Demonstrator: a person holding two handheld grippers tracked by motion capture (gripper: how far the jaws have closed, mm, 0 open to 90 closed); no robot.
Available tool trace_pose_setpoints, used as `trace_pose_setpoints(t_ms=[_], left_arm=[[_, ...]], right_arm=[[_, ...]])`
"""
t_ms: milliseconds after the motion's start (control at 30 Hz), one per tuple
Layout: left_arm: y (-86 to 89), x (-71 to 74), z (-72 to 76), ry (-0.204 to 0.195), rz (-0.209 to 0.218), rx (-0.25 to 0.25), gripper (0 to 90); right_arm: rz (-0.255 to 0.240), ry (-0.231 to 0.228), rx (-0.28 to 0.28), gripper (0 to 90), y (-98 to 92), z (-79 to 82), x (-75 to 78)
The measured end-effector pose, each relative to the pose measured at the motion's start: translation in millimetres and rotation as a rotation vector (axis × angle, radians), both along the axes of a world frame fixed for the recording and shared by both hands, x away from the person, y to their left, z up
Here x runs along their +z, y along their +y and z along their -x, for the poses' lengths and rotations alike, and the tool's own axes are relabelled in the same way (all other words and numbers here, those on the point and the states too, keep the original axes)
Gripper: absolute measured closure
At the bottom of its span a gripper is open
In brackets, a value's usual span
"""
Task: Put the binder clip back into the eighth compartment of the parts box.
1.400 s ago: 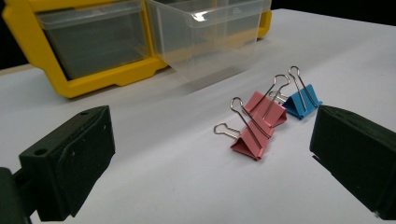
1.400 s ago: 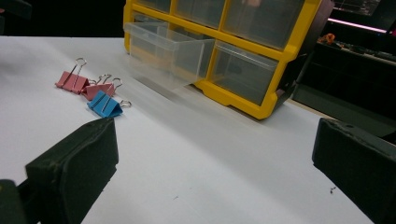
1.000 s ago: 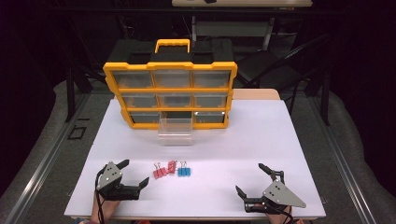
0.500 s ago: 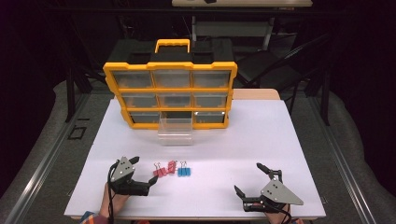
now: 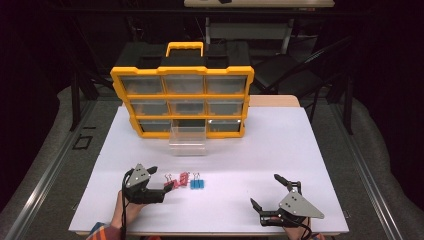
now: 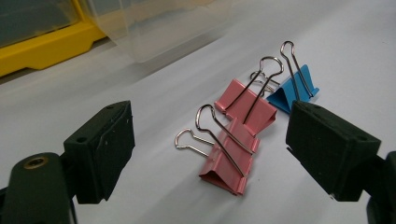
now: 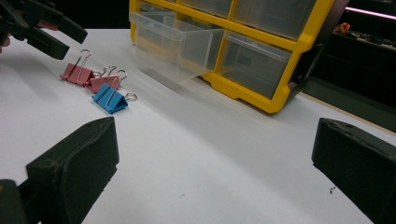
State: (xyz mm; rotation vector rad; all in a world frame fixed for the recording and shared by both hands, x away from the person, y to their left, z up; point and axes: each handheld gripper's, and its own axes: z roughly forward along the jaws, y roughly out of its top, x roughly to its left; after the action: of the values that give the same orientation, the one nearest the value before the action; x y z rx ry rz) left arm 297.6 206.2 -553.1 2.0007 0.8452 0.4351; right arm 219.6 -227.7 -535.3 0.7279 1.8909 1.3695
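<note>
Left gripper held low and level over the table, near its front edge. Its jaws have just been narrowing, not yet pressing the nearest pink binder clip lying between them. Second pink clip and blue clip lie just beyond. Right gripper rests released, well apart, bare tabletop around it.

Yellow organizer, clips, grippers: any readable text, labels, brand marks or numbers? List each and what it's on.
None readable.
Yellow organizer: no label or brand legible on frame, handle or drawers.
Clear pulled-out drawer: blank.
Pink binder clips and blue binder clip: no markings visible.
Left gripper and right gripper: plates and jaws bear no print.
White table: no writing.
</note>
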Motion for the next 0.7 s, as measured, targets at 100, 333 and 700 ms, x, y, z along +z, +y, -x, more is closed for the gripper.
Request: trace_pose_setpoints(t_ms=[100, 333, 700], left_arm=[[-3.2, -1.7, -1.9, 0.013, -0.019, -0.011, 28.7], [-6.0, -3.7, -7.7, 0.052, -0.02, -0.02, 44.6], [-6.4, -9.1, -9.2, 0.046, -0.025, -0.049, 67.2]], right_arm=[[0.002, -0.004, 0.004, 0.1, 1.1, 0.8, 0.7], [0.001, -0.001, -0.006, 0.7, -0.7, -0.4, -0.4], [0.003, -0.008, -0.014, 1.3, -1.5, 0.4, -0.6]])
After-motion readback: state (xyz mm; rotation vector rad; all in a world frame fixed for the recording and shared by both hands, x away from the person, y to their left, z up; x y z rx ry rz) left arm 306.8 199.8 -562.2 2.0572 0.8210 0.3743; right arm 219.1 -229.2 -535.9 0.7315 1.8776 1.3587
